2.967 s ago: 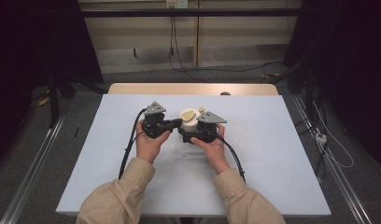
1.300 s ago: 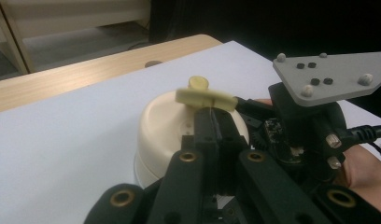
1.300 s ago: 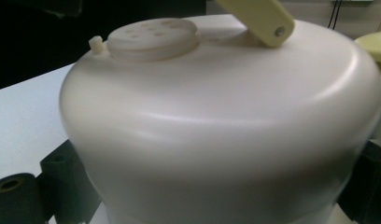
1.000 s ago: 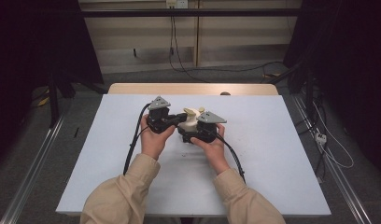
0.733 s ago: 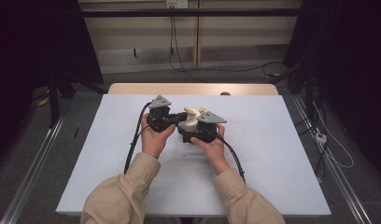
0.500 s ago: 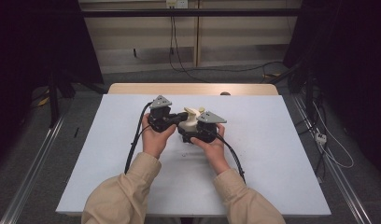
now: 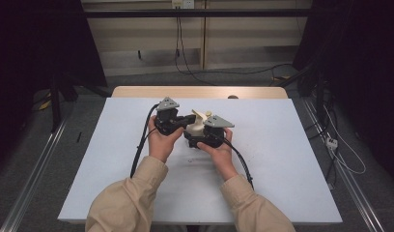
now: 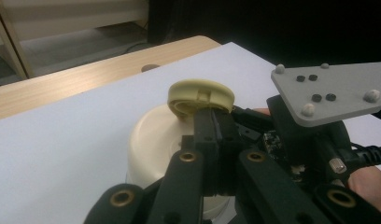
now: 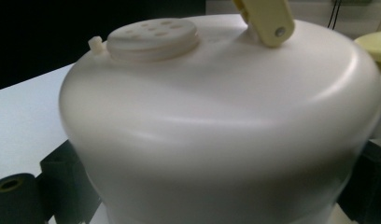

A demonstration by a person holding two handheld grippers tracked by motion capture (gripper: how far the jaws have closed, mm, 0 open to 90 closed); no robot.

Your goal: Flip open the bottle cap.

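Observation:
A cream-white jar (image 7: 196, 128) stands mid-table, and my right gripper (image 7: 204, 137) is shut on its body; in the right gripper view the jar (image 9: 216, 130) sits between the black jaws, with a perforated spout (image 9: 152, 33) on its top. A pale yellow flip cap (image 8: 200, 93) hangs on a yellow strap (image 9: 268, 18) and stands raised above the jar (image 8: 149, 140). My left gripper (image 8: 215, 122) is shut on that cap's rim. In the high view the left gripper (image 7: 178, 121) comes in from the left, close against the jar.
The white table (image 7: 282, 159) has a wooden strip (image 7: 200, 92) along its far edge. Black cables (image 7: 139, 147) trail from both grippers toward the person. The right gripper's grey plate (image 8: 328, 93) sits close to the left jaws. Dark floor and metal rails flank the table.
Since the earliest frame the left gripper shifted slightly right, up against the jar's cap. Over the last second neither hand nor the jar has moved.

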